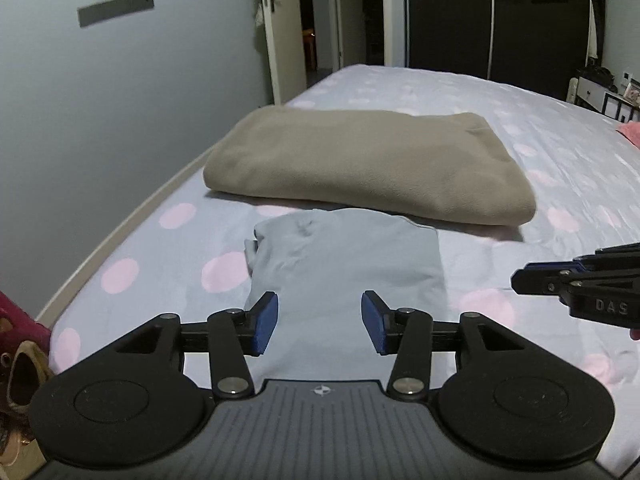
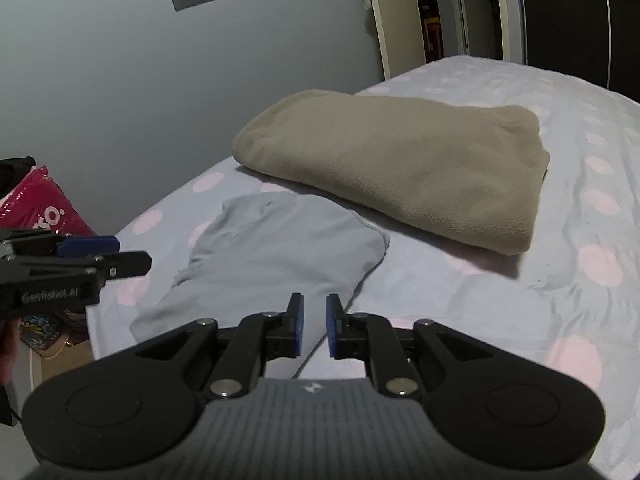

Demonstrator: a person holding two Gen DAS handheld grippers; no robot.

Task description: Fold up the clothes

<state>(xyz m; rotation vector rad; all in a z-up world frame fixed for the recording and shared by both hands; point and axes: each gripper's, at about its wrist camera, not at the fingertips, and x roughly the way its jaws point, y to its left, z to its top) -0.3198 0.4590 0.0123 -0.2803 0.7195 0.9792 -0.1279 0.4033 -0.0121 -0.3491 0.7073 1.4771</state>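
Observation:
A pale blue-grey garment point(image 1: 340, 264) lies folded on the bed, near its left edge; it also shows in the right wrist view point(image 2: 276, 252). My left gripper point(image 1: 319, 322) is open and empty, held just above the garment's near end. My right gripper point(image 2: 314, 326) hovers over the garment's near right edge with its pads a narrow gap apart, holding nothing. It shows from the side at the right of the left wrist view point(image 1: 520, 278). The left gripper shows at the left of the right wrist view point(image 2: 136, 258).
A folded tan blanket point(image 1: 360, 164) lies just beyond the garment. The bed sheet point(image 1: 560, 184) is grey with pink dots. A grey wall point(image 1: 100, 120) runs along the bed's left side. A pink bag point(image 2: 36, 208) and shoes point(image 1: 24, 376) sit on the floor at the left.

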